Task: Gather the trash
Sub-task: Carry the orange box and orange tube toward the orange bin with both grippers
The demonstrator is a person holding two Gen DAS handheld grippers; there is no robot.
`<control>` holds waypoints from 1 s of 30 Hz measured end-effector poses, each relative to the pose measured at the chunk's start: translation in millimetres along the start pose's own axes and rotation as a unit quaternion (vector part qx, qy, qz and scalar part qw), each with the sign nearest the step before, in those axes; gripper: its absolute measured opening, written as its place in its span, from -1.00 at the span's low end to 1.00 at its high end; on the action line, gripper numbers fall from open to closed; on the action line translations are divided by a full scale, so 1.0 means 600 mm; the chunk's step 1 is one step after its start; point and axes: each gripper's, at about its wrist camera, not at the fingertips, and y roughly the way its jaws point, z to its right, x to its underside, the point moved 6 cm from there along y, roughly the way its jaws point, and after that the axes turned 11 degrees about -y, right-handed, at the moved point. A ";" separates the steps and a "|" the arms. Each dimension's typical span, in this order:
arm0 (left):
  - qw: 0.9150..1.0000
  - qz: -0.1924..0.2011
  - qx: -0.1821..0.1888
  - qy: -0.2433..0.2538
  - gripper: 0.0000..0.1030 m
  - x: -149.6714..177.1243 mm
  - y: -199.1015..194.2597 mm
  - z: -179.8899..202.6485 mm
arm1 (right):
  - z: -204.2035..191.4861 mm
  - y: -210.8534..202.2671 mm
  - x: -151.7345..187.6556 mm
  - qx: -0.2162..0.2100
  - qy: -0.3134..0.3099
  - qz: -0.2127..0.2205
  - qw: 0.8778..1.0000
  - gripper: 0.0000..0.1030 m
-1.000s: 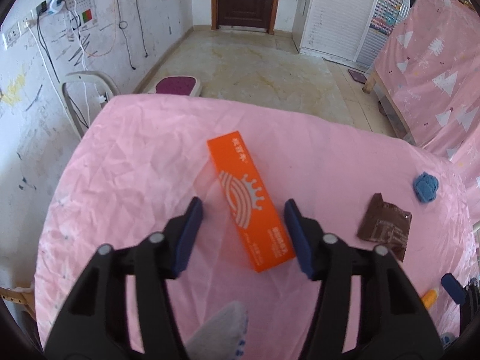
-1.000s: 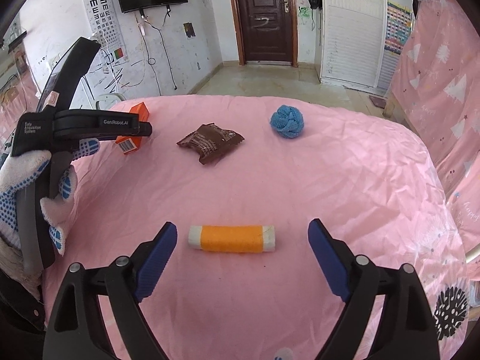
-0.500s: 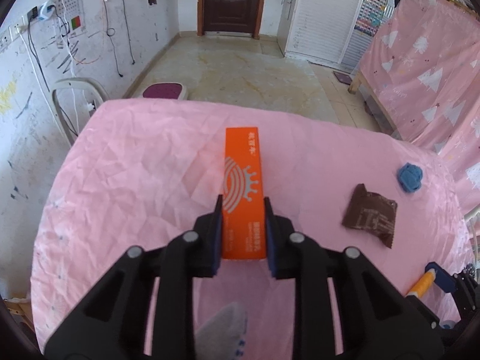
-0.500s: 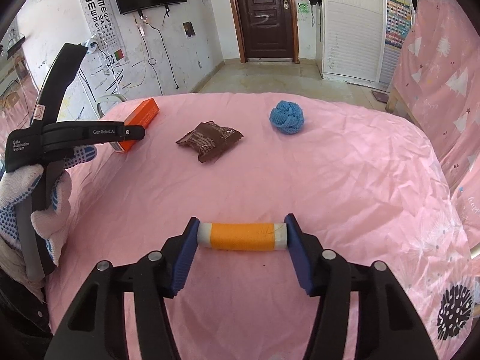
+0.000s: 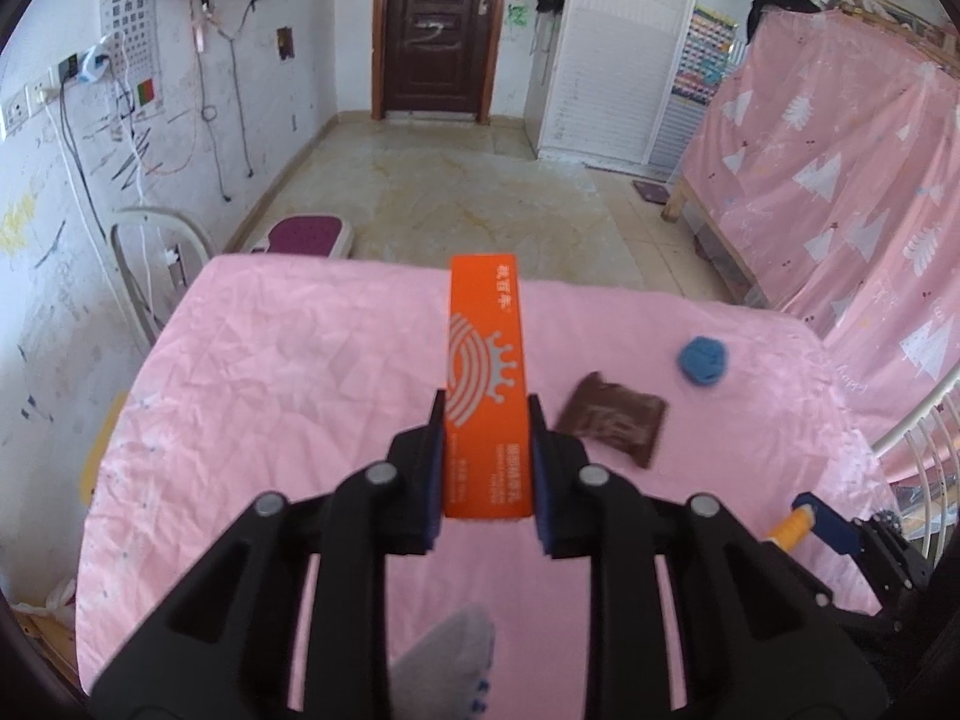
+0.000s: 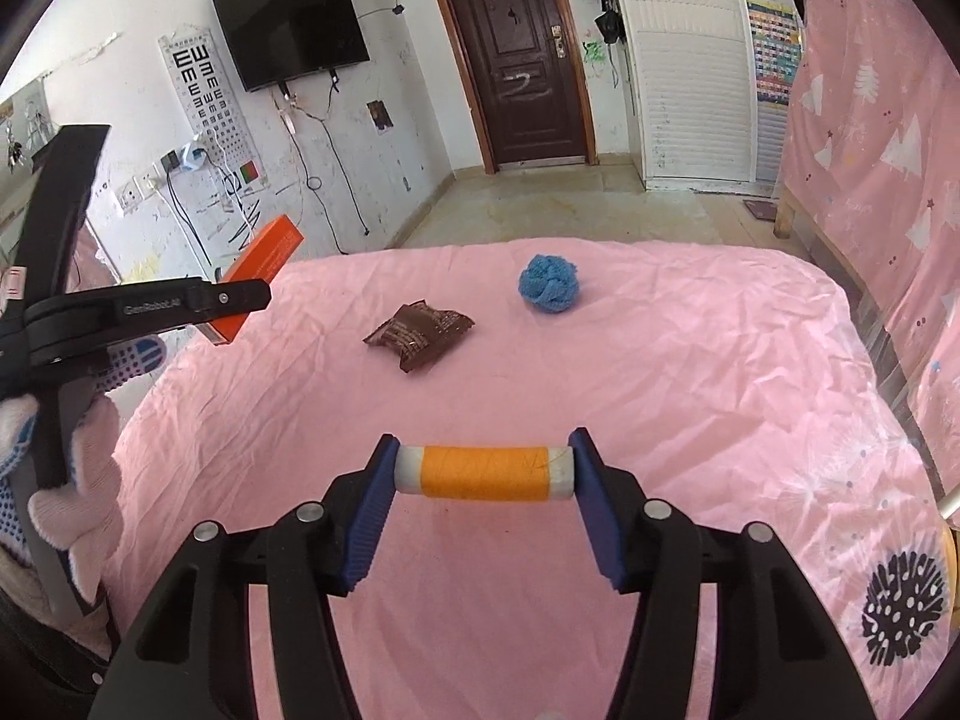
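Two pairs of tongs were at work over a surface draped in a pink cloth (image 6: pixel 690 360). The left tongs (image 5: pixel 486 450) were closed on a long orange box (image 5: pixel 487 384), gripping its near end across the narrow width, so the box's long axis ran straight out ahead of the fingers and, in the right-hand view, tilted upward clear of the cloth. The right tongs (image 6: pixel 483 471) were clamped on an orange thread spool (image 6: pixel 483 473), one pad on each white end, so the spool lay crosswise between them, low over the near part of the cloth. Both pairs were therefore full. Left lying on the cloth were a brown wrapper (image 6: pixel 420 333) near the middle and, just beyond it to the right, a blue ball (image 6: pixel 549 285). The wrapper seemed about equally reachable from either side; nothing stood between it and the tongs. No bin for the trash was in view.
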 end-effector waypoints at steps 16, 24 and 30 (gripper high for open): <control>0.997 0.001 0.050 0.062 -0.57 0.046 -0.043 0.159 | 0.157 -0.124 0.069 0.055 0.093 0.042 0.993 -0.08; 0.993 -0.013 0.066 0.101 -0.57 0.091 -0.035 0.250 | 0.235 -0.194 0.092 0.083 0.115 0.071 0.987 -0.08; 0.989 -0.024 0.073 0.128 -0.57 0.120 -0.021 0.317 | 0.290 -0.230 0.115 0.104 0.125 0.077 0.984 -0.08</control>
